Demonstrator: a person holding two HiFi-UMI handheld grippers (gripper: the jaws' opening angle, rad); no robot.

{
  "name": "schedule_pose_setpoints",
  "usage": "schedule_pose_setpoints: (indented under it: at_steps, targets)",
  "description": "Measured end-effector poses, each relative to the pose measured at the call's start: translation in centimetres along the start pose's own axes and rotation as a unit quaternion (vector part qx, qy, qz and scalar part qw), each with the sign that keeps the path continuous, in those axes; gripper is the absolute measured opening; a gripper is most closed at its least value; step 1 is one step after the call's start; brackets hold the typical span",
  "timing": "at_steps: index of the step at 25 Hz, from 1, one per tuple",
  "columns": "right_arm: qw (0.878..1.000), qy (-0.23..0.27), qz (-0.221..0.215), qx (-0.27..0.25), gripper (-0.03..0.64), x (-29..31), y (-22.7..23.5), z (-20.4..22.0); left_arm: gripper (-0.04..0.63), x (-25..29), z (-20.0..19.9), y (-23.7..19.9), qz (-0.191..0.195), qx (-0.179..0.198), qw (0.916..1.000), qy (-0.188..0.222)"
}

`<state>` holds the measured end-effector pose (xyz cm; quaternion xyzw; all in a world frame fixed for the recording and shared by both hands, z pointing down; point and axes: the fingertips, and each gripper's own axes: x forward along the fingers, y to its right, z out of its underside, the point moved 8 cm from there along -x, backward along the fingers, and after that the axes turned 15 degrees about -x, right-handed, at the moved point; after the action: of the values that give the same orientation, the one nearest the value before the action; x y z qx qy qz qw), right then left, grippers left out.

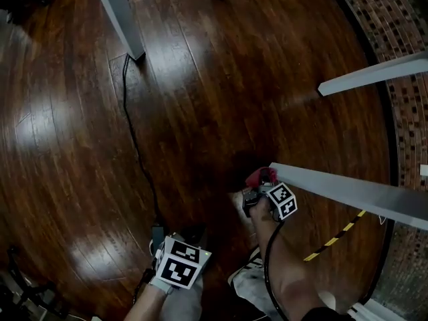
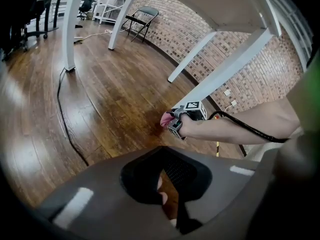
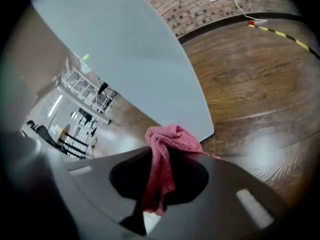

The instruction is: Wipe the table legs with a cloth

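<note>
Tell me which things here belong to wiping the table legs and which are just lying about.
Job: crumpled pink cloth, clamped in the right gripper; slanted white table leg beside it; other white table leg.

Lying about: black cable on the wooden floor; black folding chair; yellow-black striped strip.

Marker-cubed grey left gripper (image 1: pixel 164 241), right gripper (image 1: pixel 258 191) (black cable (image 1: pixel 267 263))

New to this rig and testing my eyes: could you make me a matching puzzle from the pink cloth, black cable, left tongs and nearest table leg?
1. pink cloth
2. black cable
3. left tongs
4. table leg

A. lies on the wood floor
B. shut, holding nothing
C. pale and slanting
D. clamped in the right tongs

Pairs: 1-D, 2-A, 3-B, 4-C.
</note>
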<state>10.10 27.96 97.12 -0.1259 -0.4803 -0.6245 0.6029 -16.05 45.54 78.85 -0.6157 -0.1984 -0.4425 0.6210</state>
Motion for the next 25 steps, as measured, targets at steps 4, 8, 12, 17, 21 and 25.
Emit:
schedule_pose_setpoints:
  at_steps: [4, 8, 12, 17, 21, 25]
  targets:
    - [0.996, 0.05, 0.009, 0.074, 0.041, 0.8, 0.0, 0.0, 0.0, 0.0, 0.1, -0.2, -0.002, 0.005, 1.0, -0.001]
    - [0.99, 0.079, 0.01, 0.12, 0.043, 0.4, -0.4, -0.5, 0.0, -0.4, 1.2, -0.5, -0.008, 0.0, 1.0, -0.005]
    - [0.989, 0.085, -0.004, 0.119, 0.041, -2.7, -2.4, -3.0, 0.0, -2.5, 1.3, 0.6, -0.011, -0.01, 0.9998, -0.009]
    - [0.99, 0.084, -0.021, 0.114, 0.041, -9.4, -6.2, -7.8, 0.0, -7.9, -1.3, 5.4, 0.003, -0.024, 0.9997, 0.01]
    - [0.99, 0.088, -0.021, 0.109, 0.041, -15.8, -9.6, -11.8, 0.0, -13.3, -3.7, 10.0, 0.018, -0.026, 0.9991, 0.027]
    - [0.99, 0.099, -0.02, 0.103, 0.041, -21.1, -13.2, -16.2, 0.0, -18.5, -5.8, 14.1, 0.022, 0.009, 0.9994, 0.025]
